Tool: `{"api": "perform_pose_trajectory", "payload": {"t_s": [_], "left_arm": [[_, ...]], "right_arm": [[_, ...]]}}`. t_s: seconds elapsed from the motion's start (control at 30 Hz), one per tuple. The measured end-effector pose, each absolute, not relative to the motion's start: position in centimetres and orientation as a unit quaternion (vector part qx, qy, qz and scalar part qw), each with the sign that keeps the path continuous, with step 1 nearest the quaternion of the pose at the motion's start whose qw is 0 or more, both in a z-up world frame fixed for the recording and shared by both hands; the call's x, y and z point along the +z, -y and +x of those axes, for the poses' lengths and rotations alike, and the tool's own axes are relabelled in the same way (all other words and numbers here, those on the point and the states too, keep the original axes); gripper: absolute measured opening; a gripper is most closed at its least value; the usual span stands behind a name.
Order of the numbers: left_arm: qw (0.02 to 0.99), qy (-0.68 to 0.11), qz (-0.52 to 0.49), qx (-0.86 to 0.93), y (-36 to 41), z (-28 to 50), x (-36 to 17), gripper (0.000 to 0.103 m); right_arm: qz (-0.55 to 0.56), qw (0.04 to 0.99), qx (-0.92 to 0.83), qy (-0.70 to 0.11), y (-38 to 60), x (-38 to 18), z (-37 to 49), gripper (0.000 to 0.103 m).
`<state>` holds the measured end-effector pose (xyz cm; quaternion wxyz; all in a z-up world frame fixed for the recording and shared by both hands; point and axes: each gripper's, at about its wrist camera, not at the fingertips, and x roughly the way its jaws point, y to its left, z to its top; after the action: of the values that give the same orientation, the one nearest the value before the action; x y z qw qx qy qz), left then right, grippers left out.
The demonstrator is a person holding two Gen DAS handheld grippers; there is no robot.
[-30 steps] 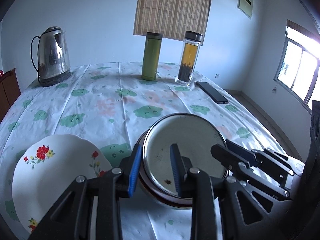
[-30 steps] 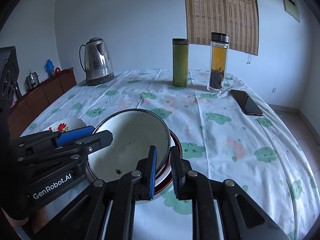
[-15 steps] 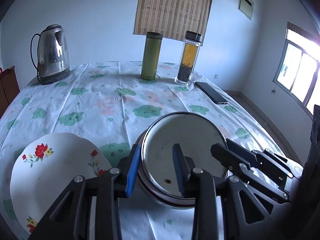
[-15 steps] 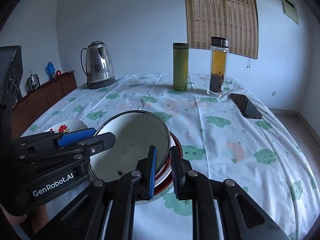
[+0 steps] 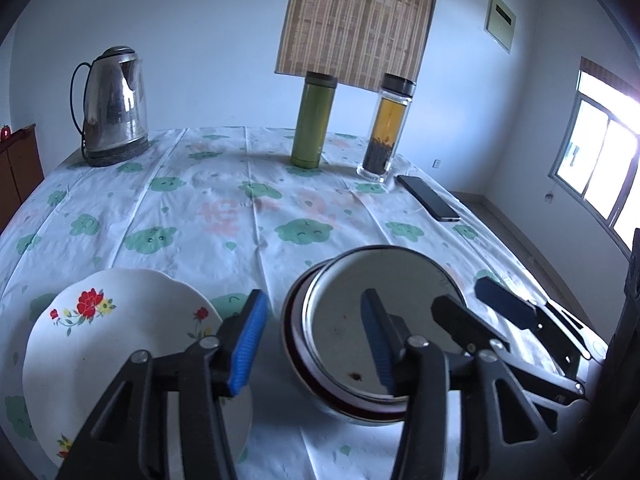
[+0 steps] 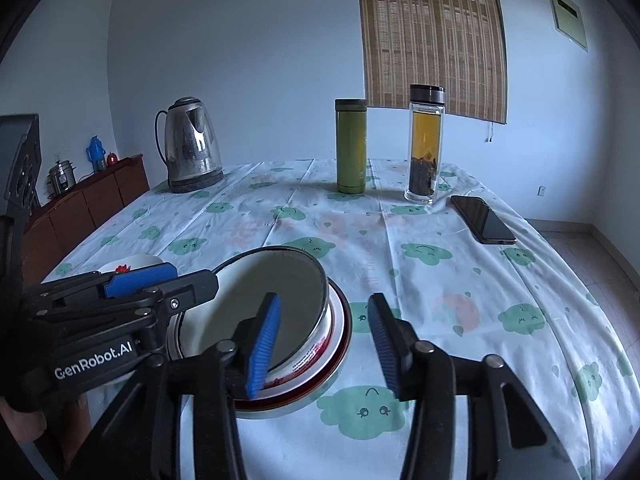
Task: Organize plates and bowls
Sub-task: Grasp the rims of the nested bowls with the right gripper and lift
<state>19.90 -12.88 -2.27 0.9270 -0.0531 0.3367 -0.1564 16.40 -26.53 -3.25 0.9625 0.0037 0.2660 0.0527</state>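
Left wrist view shows the enamel bowl (image 5: 384, 320) sitting in a stack of bowls (image 5: 320, 384) near the front of the table, at about 5 o'clock. The left gripper (image 5: 316, 340) is opening, with one blue pad on each side of the bowl's left rim, and the pads do not press on it. In the right wrist view the right gripper (image 6: 326, 344) is opening too, with the bowl's right rim between its pads, also not pressed. To let go well, both claws should open wide enough to clear the rim, then lift away slowly so the bowl does not tip or slide off the stack. A flowered plate (image 5: 120, 360) lies just beside the stack at 8 o'clock; it probably needs tidying next.

Farther out, the table (image 5: 240, 216) has a white cloth with green clouds. A kettle (image 5: 114, 108) stands at 10 o'clock, a green flask (image 5: 312, 120) and a tea bottle (image 5: 386, 128) at 12 o'clock, and a phone (image 5: 432, 198) at 2 o'clock. A window (image 5: 600, 168) shines at 3 o'clock.
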Motion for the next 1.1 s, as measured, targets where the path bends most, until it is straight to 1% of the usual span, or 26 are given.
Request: {"api": "perform_pose_trajectory", "payload": {"t_s": [0.03, 0.07, 0.23, 0.3, 0.43, 0.57, 0.8, 0.87, 0.97, 1.0, 1.1], "left_arm": [[0.927, -0.337, -0.055, -0.155, 12.8, 20.0, -2.3, 0.056], [0.927, -0.338, -0.057, -0.155, 12.6, 20.0, -2.4, 0.057], [0.922, -0.346, -0.067, -0.159, 12.3, 20.3, -2.7, 0.057], [0.922, -0.348, -0.065, -0.157, 12.3, 20.4, -2.8, 0.062], [0.920, -0.354, -0.060, -0.157, 12.6, 20.5, -3.0, 0.062], [0.918, -0.359, -0.056, -0.160, 12.8, 20.6, -3.3, 0.065], [0.910, -0.375, -0.062, -0.168, 12.7, 20.9, -3.7, 0.065], [0.908, -0.378, -0.061, -0.171, 12.8, 20.9, -3.7, 0.065], [0.905, -0.384, -0.059, -0.172, 12.9, 21.0, -3.9, 0.065], [0.903, -0.389, -0.060, -0.172, 12.8, 21.1, -4.0, 0.065], [0.895, -0.402, -0.069, -0.181, 12.7, 21.5, -4.5, 0.065]], "right_arm": [[0.004, 0.963, 0.052, -0.265, 26.6, -3.2, 16.4, 0.054], [0.004, 0.963, 0.052, -0.266, 26.6, -3.1, 16.5, 0.054], [0.025, 0.956, 0.066, -0.283, 27.0, -3.4, 17.1, 0.057], [0.040, 0.953, 0.074, -0.290, 27.2, -3.6, 17.4, 0.057], [0.060, 0.950, 0.065, -0.299, 28.1, -4.2, 17.9, 0.061], [0.083, 0.939, 0.076, -0.326, 28.6, -5.3, 19.1, 0.061], [0.110, 0.923, 0.103, -0.354, 29.0, -6.0, 19.6, 0.061], [0.115, 0.921, 0.107, -0.356, 29.1, -6.1, 19.6, 0.060], [0.109, 0.921, 0.112, -0.357, 28.7, -6.0, 19.4, 0.052], [0.105, 0.921, 0.113, -0.358, 28.5, -6.0, 19.4, 0.048], [0.095, 0.921, 0.104, -0.364, 28.1, -6.0, 19.5, 0.045]]}}
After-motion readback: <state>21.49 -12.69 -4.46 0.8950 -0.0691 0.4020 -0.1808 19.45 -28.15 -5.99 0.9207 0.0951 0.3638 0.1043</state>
